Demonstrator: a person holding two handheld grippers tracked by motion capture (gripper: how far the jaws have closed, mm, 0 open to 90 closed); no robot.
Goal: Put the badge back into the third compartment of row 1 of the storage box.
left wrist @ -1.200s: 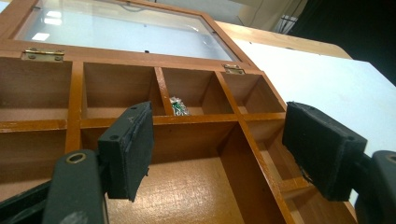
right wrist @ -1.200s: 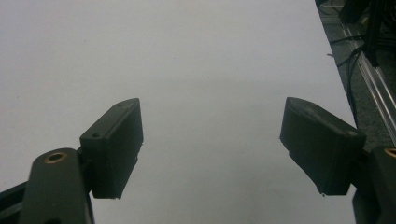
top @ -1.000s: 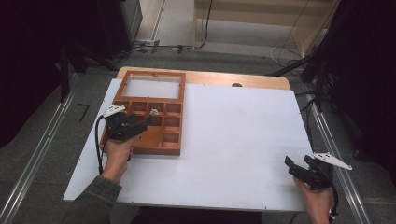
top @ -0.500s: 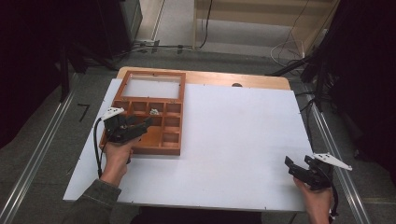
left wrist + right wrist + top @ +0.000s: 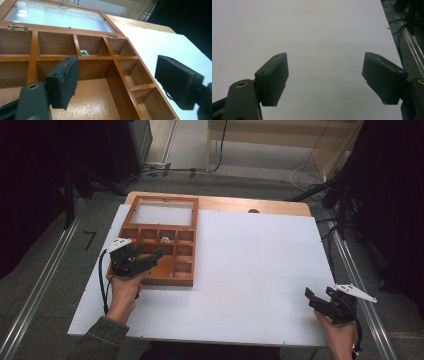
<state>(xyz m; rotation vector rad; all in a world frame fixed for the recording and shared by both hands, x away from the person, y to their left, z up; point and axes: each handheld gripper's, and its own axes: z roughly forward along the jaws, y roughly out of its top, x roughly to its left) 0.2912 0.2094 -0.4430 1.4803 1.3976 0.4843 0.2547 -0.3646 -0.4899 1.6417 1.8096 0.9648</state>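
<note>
An open wooden compartment box [image 5: 194, 251] lies at the table's left, with its glass lid [image 5: 160, 213] folded back flat behind it. One small compartment in the back row holds a tiny white and green item [image 5: 165, 239] [image 5: 85, 53]. My left gripper [image 5: 154, 256] hovers over the box's large front compartment [image 5: 100, 95]. Its jaws have just been opening and stand open with nothing between them [image 5: 117, 75]. My right gripper [image 5: 319, 295] rests at the table's near right corner, open over bare white board [image 5: 324, 65].
The white board [image 5: 260, 270] covers a wooden tabletop whose back edge [image 5: 280, 207] shows beyond it. Metal rails [image 5: 40, 285] run along the floor on both sides. Cables [image 5: 320, 175] lie on the floor at the back right.
The left gripper's jaws stand slightly wider apart over the box. The right hand and its gripper have kept still.
</note>
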